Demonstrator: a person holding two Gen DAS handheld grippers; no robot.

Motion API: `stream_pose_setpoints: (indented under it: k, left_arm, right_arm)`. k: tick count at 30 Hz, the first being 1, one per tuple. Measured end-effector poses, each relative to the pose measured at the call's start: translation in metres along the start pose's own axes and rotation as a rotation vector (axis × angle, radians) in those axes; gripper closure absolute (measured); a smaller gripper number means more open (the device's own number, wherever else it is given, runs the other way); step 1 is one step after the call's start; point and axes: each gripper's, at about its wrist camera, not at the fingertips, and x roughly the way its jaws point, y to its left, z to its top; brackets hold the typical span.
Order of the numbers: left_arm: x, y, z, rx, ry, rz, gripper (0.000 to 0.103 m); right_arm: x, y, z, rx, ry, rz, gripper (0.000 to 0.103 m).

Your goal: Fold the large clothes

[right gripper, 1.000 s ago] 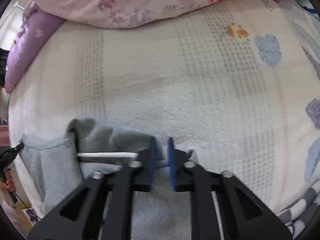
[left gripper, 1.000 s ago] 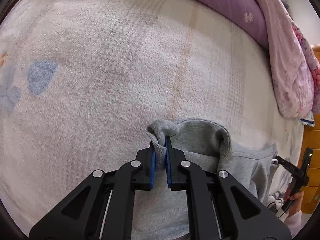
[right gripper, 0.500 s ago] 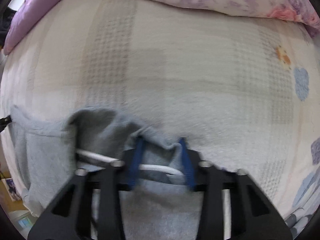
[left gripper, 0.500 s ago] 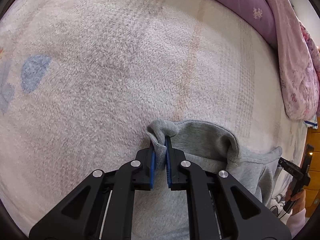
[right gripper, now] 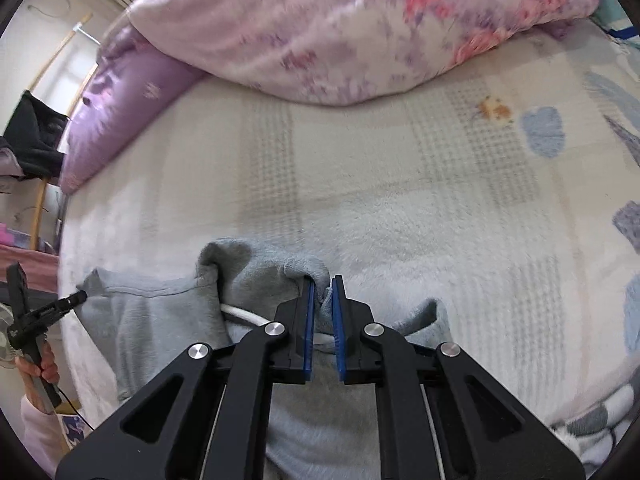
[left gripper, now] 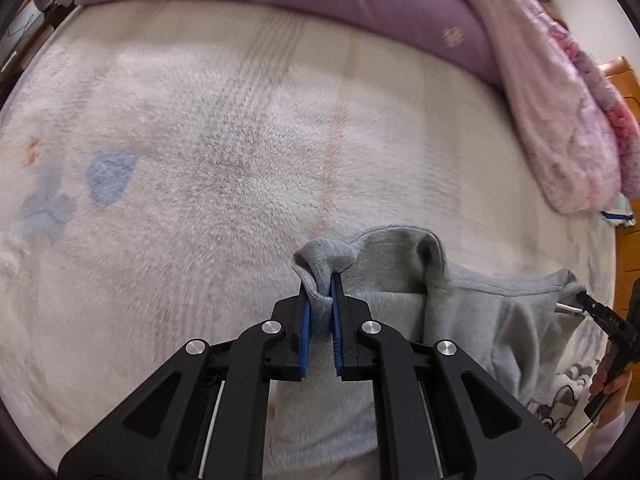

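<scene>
Now the right tool [right gripper: 321, 294] is closing on the hoodie [right gripper: 256, 280] hem at 6 o'clock; the left tool [left gripper: 320, 300] already pinches it, so lifting can begin.

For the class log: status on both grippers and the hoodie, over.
Left gripper shut on grey hoodie. Right gripper closing on its edge. Blanket ahead.

- The right gripper [right gripper: 321, 288] is closing its jaws on a fold of the grey hoodie [right gripper: 260, 276], which earlier lay loose between them.
- Both pinched edges now hang lifted.
</scene>
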Motion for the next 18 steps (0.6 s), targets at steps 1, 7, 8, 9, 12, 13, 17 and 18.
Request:
stream_pose_setpoints:
  k: [1, 7, 8, 9, 12, 13, 17, 18]
  left_arm:
    - [-0.007, -0.002, -0.004, 0.010, -0.012, -0.003, 0.094]
    - [-0.063, -0.010, -0.042, 0.092, -0.087, -0.017, 0.095]
    - [-0.071, -0.011, -0.047, 0.101, -0.094, -0.019, 0.095]
    - [-0.081, -0.011, -0.057, 0.111, -0.105, -0.029, 0.095]
    - [-0.106, -0.002, -0.083, 0.112, -0.116, -0.054, 0.095]
    - [-0.112, 0.001, -0.091, 0.108, -0.116, -0.062, 0.095]
    - [-0.134, 0.014, -0.135, 0.115, -0.109, -0.075, 0.096]
    - [-0.138, 0.019, -0.151, 0.114, -0.092, -0.078, 0.096]
  right_arm:
    - [-0.010, 0.001, -0.004, -0.011, -0.017, -0.002, 0.095]
    - [-0.048, 0.041, -0.052, -0.050, -0.109, 0.025, 0.095]
    - [-0.046, 0.051, -0.058, -0.054, -0.115, 0.029, 0.095]
    - [-0.057, 0.058, -0.066, -0.057, -0.123, 0.035, 0.095]
    - [-0.080, 0.060, -0.095, -0.062, -0.152, 0.064, 0.095]
    - [-0.085, 0.063, -0.105, -0.075, -0.159, 0.070, 0.095]
    - [-0.116, 0.068, -0.150, -0.105, -0.172, 0.075, 0.095]
    - [-0.120, 0.068, -0.161, -0.106, -0.166, 0.078, 0.095]
